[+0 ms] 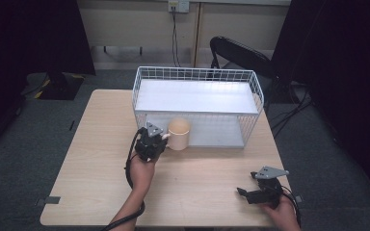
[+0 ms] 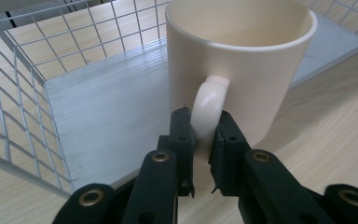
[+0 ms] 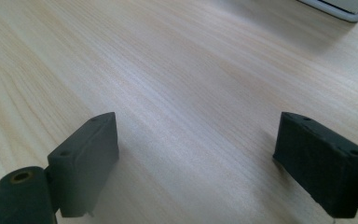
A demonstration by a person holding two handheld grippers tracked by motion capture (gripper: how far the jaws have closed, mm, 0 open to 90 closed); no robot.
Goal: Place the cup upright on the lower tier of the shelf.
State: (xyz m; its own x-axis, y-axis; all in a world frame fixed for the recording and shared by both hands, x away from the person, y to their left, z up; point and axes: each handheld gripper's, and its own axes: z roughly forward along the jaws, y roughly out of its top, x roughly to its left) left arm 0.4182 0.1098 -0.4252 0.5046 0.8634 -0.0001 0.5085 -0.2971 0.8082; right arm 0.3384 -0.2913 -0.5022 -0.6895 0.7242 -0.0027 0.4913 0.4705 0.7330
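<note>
A cream mug (image 1: pixel 178 133) stands upright at the open front of a white wire basket (image 1: pixel 197 77). My left gripper (image 1: pixel 160 139) is shut on the mug's handle (image 2: pixel 208 107); the left gripper view has both black jaws pressed against the handle's sides, and the mug (image 2: pixel 242 60) looks empty. The mug's base rests partly on the basket's pale floor (image 2: pixel 107 116) and partly over the table. My right gripper (image 1: pixel 243 193) is low over the table's near right corner, open, its jaws wide apart with bare wood (image 3: pixel 191 116) between them.
The light wooden table (image 1: pixel 101 159) has free room at the left and front. The wire basket has a solid shelf on top (image 1: pixel 197 95). A black chair (image 1: pixel 241 55) stands behind the table. Dark carpet surrounds it.
</note>
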